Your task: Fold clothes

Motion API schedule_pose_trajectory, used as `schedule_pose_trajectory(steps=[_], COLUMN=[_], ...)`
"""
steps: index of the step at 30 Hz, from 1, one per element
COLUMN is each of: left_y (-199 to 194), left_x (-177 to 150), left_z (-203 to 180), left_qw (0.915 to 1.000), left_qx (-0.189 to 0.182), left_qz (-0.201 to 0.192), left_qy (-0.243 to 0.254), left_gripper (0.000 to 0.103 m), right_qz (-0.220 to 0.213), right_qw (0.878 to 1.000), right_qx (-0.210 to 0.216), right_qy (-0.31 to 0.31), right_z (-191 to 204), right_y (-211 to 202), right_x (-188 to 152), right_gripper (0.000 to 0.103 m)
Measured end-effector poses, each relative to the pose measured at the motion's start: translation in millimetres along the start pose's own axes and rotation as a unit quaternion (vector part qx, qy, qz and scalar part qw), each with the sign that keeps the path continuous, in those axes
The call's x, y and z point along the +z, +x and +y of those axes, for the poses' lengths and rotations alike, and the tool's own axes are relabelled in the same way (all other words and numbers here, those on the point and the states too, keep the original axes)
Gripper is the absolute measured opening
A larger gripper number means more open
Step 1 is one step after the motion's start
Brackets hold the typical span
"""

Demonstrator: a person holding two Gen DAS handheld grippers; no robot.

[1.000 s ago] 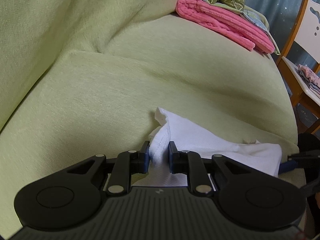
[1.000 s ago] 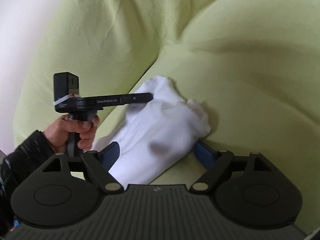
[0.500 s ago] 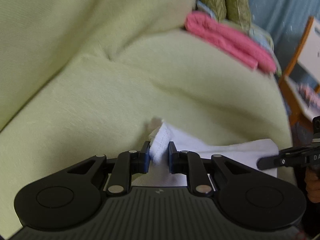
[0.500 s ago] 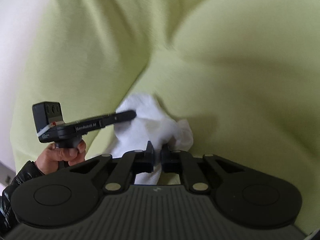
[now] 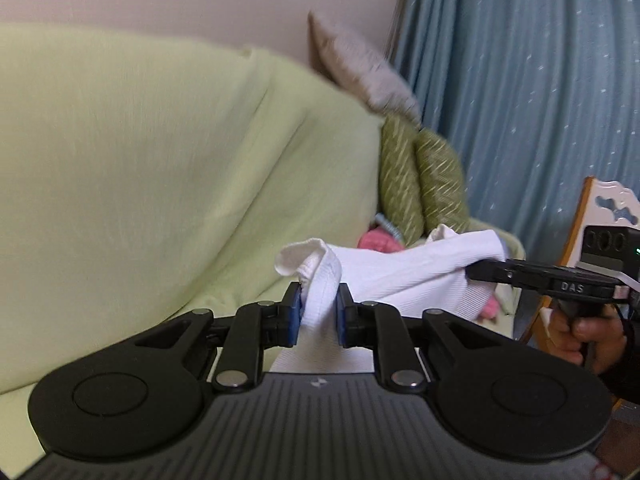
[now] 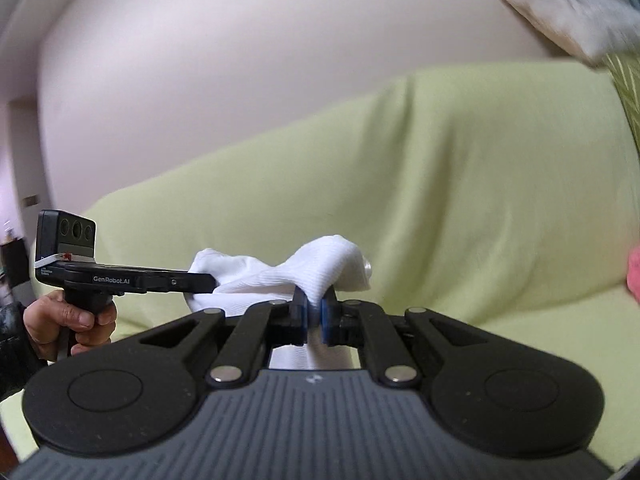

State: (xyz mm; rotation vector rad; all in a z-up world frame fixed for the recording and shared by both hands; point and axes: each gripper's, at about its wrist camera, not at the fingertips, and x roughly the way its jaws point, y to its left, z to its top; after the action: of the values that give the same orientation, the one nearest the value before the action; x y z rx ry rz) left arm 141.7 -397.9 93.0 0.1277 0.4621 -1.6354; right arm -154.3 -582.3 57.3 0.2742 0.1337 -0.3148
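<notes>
Both tongs, left tongs (image 5: 319, 310) and right tongs (image 6: 314, 314), pinch the white garment (image 5: 404, 272), its lower part hidden.

Left-wrist view: left gripper (image 5: 319, 312) at btm centre, jaws pinched on one end of garment (image 5: 400, 268). Garment runs toward 3 o'clock to right gripper (image 5: 486, 270), which clamps its other end. Sofa back (image 5: 160, 160) fills 9–12 o'clock, behind garment. Cushions (image 5: 420, 180) at 1 o'clock, against sofa's far end. Curtain (image 5: 520, 80) behind them, 1–3 o'clock. Chair (image 5: 592, 208) at 3 o'clock, behind right gripper. Folded pile (image 5: 378, 242) just behind garment, below cushions.
</notes>
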Motion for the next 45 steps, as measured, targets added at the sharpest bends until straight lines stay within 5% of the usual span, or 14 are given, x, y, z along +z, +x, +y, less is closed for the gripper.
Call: schedule_pose_trajectory(steps=[3,8,14,23,29,33,35,39,42,45], left_y=[-46,-106,-121,-43,23,15,12,14,17,8], left_x=[-41,-137,-218,-193,-221,-223,-224,-227,-229,-221], left_z=[-38,-91,-105,-70,-36,-25,-14,10,17,-1], left_qw=[1.0000,0.9984,0.9890,0.9937,0.9818,0.9806,0.9773,0.9607,0.9553,0.9712], left_qx=[0.004,0.027,0.057,0.098,0.129,0.119,0.106,0.077,0.076,0.083], left_qz=[0.000,0.035,0.069,0.036,0.126,0.116,0.107,0.097,0.091,0.047], left_qy=[-0.007,-0.034,-0.117,-0.042,-0.060,-0.104,-0.149,-0.248,-0.271,-0.218], left_gripper=[0.018,0.018,0.018,0.019,0.024,0.035,0.046,0.041,0.026,0.024], right_qz=[0.014,0.103,0.144,0.204,0.247,0.237,0.225,0.206,0.199,0.170], right_qw=[0.999,0.991,0.987,0.978,0.965,0.962,0.958,0.937,0.918,0.952], right_qx=[0.027,0.078,0.062,0.037,0.022,0.026,0.030,0.029,0.021,0.006], right_qy=[-0.031,-0.046,-0.014,0.035,0.084,0.135,0.175,0.282,0.342,0.255], right_z=[29,71,55,31,15,9,-5,-32,-42,-20], right_y=[-38,-94,-68,-27,-1,-8,2,9,10,-7], right_x=[-16,-93,-127,-178,-213,-211,-210,-213,-218,-201], right_gripper=[0.005,0.005,0.005,0.005,0.010,0.029,0.030,0.032,0.006,0.006])
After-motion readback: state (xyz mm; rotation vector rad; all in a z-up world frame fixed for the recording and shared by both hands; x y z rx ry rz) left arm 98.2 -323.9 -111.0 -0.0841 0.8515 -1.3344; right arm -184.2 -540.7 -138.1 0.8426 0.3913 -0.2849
